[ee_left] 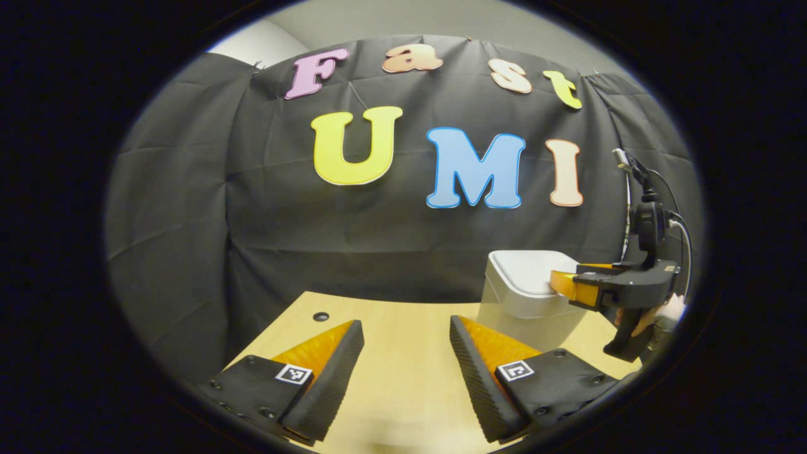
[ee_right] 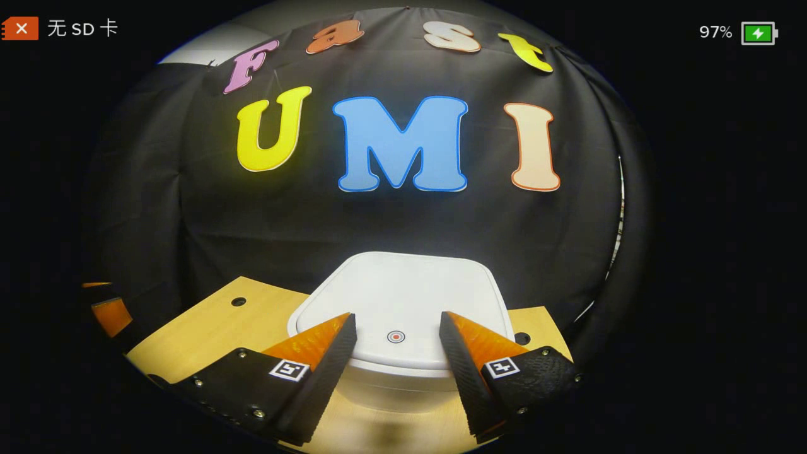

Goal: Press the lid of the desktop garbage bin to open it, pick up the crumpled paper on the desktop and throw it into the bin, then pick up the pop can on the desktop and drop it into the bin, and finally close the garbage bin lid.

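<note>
Right gripper view: the right tool (ee_right: 396,325) hangs over the white garbage bin (ee_right: 403,296), fingers spread wide on either side of the round button (ee_right: 395,337) on its closed lid, gripping nothing. Left gripper view: the left tool (ee_left: 406,331) hovers above the bare wooden counter (ee_left: 403,378), wide open and empty, the bin off to its right.

No legible text on objects.
</note>
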Demonstrator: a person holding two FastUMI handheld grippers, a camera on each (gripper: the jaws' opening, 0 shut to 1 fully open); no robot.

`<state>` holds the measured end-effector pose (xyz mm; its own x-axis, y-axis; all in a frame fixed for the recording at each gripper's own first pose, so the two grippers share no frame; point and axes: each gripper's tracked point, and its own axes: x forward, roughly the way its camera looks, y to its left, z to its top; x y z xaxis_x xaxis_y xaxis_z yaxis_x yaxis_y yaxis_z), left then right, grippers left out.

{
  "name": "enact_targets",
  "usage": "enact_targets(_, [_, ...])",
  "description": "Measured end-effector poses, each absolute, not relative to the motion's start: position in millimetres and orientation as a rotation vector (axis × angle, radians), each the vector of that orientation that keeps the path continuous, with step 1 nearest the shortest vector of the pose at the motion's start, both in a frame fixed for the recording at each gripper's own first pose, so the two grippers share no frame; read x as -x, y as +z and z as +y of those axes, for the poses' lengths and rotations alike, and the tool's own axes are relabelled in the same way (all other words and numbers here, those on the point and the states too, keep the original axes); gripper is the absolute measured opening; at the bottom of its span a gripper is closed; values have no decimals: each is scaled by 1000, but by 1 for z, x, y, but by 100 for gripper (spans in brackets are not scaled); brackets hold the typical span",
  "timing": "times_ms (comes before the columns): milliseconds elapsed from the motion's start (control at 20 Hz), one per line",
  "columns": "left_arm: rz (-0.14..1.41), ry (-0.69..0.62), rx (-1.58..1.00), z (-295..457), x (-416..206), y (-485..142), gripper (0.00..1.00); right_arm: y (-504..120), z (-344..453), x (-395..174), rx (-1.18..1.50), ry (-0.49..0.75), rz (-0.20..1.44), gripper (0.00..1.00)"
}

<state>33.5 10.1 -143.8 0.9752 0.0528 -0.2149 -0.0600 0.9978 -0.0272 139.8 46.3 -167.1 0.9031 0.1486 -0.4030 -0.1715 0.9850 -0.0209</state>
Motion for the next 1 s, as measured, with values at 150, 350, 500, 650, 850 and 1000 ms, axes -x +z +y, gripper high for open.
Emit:
enact_targets(150, [208, 55, 28, 10, -34, -140, 92, -166, 40, -136, 56, 149, 422, 85])
enact_targets(350, [186, 46, 30, 7, -36, -126, 93, -145, 43, -123, 38, 142, 386, 85])
enact_targets(500, [155, 29, 33, -1, -39, -108, 93, -118, 41, -112, 25, 140, 340, 85])
enact_targets(650, [136, 24, 30, -7, -40, -91, 91, -87, 36, -99, 18, 144, 284, 85])
enact_targets(850, [123, 16, 24, -13, -35, -76, 91, -44, 40, -75, -14, 154, 197, 85])
enact_targets(1000, [119, 29, 20, -13, -31, -67, 92, -28, 43, -55, -38, 161, 169, 85])
